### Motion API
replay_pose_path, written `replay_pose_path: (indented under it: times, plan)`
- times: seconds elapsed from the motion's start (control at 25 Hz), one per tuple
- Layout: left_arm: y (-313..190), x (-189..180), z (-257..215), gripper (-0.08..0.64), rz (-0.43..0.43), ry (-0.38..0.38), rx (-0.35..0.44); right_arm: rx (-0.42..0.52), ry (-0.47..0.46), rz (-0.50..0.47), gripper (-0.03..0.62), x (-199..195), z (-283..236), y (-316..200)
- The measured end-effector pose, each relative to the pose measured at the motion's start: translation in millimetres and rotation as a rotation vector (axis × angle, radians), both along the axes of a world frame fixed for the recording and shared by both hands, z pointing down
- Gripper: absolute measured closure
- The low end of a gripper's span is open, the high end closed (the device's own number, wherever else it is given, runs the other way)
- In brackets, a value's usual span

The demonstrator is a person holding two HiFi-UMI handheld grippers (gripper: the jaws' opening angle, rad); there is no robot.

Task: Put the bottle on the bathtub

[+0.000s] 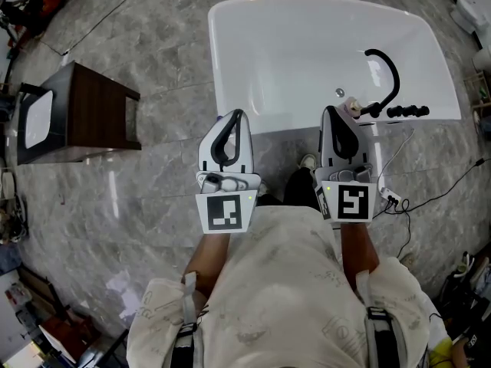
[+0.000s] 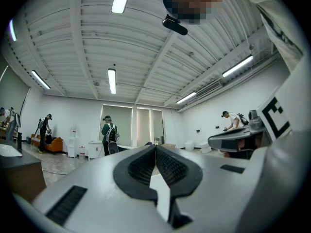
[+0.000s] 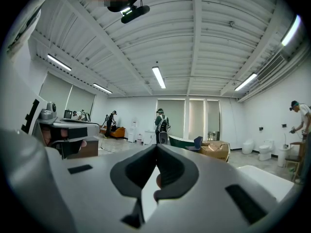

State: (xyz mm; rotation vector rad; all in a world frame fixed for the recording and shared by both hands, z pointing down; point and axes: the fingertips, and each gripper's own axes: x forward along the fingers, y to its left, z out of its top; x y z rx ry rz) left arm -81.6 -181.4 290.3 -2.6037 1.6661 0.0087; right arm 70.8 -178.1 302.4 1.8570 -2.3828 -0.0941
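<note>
In the head view a white bathtub (image 1: 307, 44) lies ahead on the grey marble floor. A small pale thing that may be the bottle (image 1: 354, 106) stands on the tub's near rim, beside the black faucet (image 1: 387, 79). My left gripper (image 1: 234, 116) and right gripper (image 1: 331, 112) are held side by side in front of my chest, tips just short of the tub's near edge. In the left gripper view the left gripper (image 2: 156, 147) has its jaws together and holds nothing. In the right gripper view the right gripper (image 3: 156, 146) is likewise shut and empty.
A dark wooden cabinet (image 1: 88, 113) stands on the floor at the left. Cables (image 1: 430, 199) trail over the floor at the right. The gripper views look across a large room with people (image 2: 108, 132), a cardboard box (image 3: 216, 150) and a toilet (image 3: 265, 150).
</note>
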Motion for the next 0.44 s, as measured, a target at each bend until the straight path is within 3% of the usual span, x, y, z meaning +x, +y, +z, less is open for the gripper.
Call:
replay_pose_path:
  times: [0.44]
  plan:
    - [-0.5, 6.0, -2.7, 0.557, 0.006, -0.001, 0.006, -0.004, 0.004, 0.02, 0.603, 8.7, -1.1, -1.7]
